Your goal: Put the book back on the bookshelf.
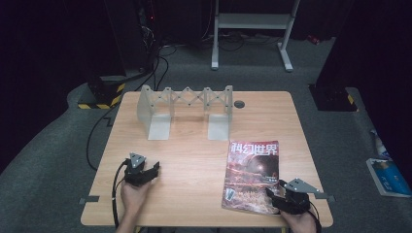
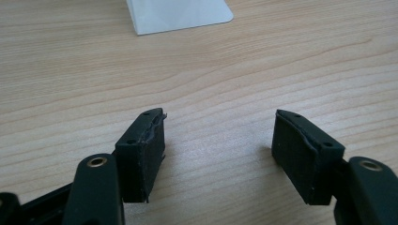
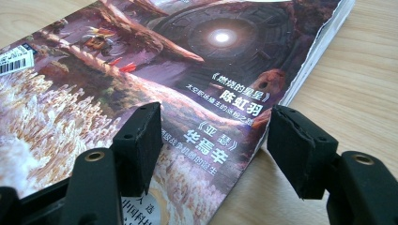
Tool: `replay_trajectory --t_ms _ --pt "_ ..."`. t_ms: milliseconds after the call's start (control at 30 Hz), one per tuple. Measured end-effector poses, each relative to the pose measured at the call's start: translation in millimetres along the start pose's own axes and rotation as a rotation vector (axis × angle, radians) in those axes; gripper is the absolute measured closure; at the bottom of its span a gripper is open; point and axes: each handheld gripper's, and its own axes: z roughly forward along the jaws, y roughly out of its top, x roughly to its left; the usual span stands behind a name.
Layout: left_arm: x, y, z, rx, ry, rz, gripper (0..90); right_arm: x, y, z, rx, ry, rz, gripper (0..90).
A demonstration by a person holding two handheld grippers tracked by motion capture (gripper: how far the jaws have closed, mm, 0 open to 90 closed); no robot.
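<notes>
A magazine (image 1: 253, 175) lies flat near the counter's (image 1: 194, 160) front right corner, cover up, its spine toward the right edge. The right tool (image 1: 278, 194) sits released over its near right corner, one jaw above the cover and the other beyond the spine, apparently lined up to grip that edge. The left tool (image 1: 150, 170), also released and holding nothing, rests on bare wood near the front left corner. An expanding book rack (image 1: 184, 111) stands empty along the far edge, a likely home for the magazine.
</notes>
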Motion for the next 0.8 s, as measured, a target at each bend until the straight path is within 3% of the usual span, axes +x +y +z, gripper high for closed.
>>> replay_trajectory --t_ms 633,800 --pt "-27.3 -3.3 -6.4 -0.006 -0.110 0.002 34.3 18.7 6.6 8.8 0.004 0.069 -0.035 35.8" --pt "-36.8 -2.8 -5.9 -0.006 -0.134 0.019 34.3 25.1 10.4 14.1 0.004 0.091 -0.037 35.7"
